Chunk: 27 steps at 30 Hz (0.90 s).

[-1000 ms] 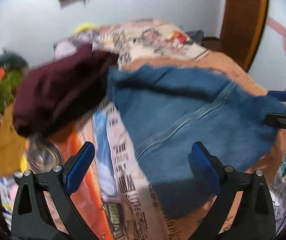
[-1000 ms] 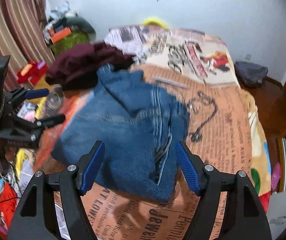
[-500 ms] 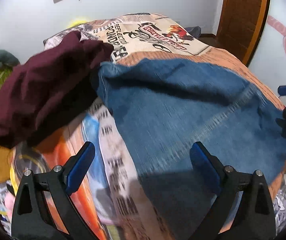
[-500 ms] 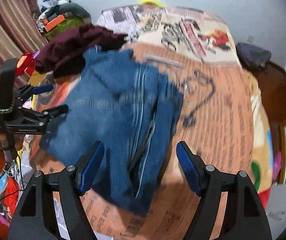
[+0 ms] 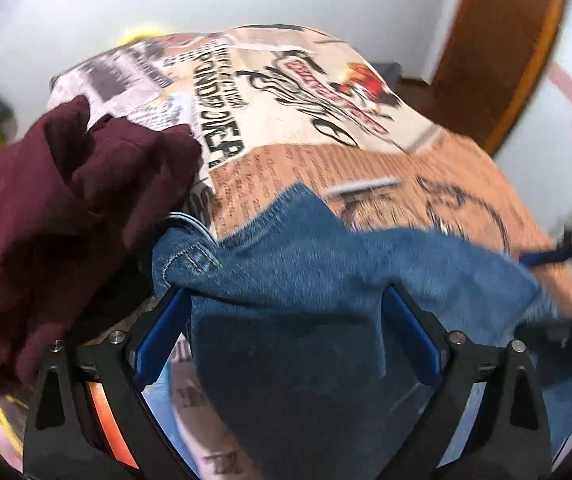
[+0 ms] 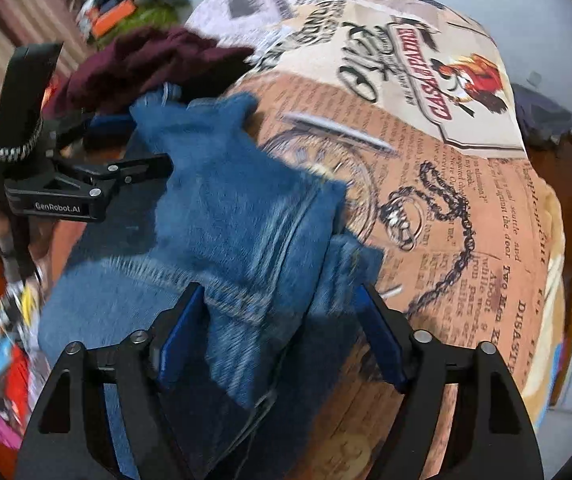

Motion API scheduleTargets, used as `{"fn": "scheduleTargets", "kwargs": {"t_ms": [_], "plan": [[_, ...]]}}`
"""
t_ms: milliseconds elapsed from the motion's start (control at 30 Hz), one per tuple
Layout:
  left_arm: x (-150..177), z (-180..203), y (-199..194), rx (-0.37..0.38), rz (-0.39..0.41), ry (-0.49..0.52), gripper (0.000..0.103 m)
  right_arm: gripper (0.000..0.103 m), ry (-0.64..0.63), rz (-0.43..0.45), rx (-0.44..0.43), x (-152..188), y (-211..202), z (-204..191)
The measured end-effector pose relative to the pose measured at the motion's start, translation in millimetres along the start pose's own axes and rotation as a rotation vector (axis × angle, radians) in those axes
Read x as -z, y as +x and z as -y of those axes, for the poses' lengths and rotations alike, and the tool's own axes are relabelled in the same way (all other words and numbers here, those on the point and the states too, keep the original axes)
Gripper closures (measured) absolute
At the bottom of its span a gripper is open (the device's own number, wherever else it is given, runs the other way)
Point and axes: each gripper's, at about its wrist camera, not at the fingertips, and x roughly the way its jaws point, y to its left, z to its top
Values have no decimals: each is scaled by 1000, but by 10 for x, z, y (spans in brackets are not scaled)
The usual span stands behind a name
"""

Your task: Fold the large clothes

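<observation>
A pair of blue jeans (image 5: 305, 280) lies folded on the printed bedspread (image 5: 325, 128); it also shows in the right wrist view (image 6: 238, 216). My left gripper (image 5: 286, 340) is open, its jaws wide on either side of the denim edge. My right gripper (image 6: 278, 340) is open too, with denim lying between its jaws. In the right wrist view the left gripper (image 6: 138, 148) reaches into the jeans from the left. The right gripper (image 5: 541, 288) shows at the right edge of the left wrist view.
A maroon garment (image 5: 66, 208) is heaped at the left of the bed, next to the jeans; it also shows in the right wrist view (image 6: 146, 64). Clutter (image 6: 126, 16) lies by the striped curtain. A wooden door (image 5: 493, 52) stands at the right.
Both grippers have dropped low and moved forward onto the jeans. The denim now lies between the open jaws of each. The jeans look more bunched.
</observation>
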Motion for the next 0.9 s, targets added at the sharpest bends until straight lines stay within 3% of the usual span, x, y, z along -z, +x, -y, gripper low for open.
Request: {"fn": "scheduleTargets", "kwargs": {"t_ms": [133, 233, 433, 567, 733, 900], "plan": [[-6, 6, -79, -15, 39, -65, 9, 26, 54, 8, -2, 71, -19, -18], [73, 77, -317, -11, 56, -27, 10, 25, 21, 29, 47, 147, -140, -144], [391, 182, -794, -73, 56, 83, 9, 25, -47, 83, 86, 306, -471, -377], [675, 108, -1004, -68, 38, 76, 9, 25, -82, 119, 89, 393, -609, -519], [1001, -78, -987, 32, -56, -40, 9, 25, -65, 136, 71, 460, -626, -563], [1214, -104, -729, 126, -157, -127, 9, 25, 9, 66, 40, 529, -395, -415]]}}
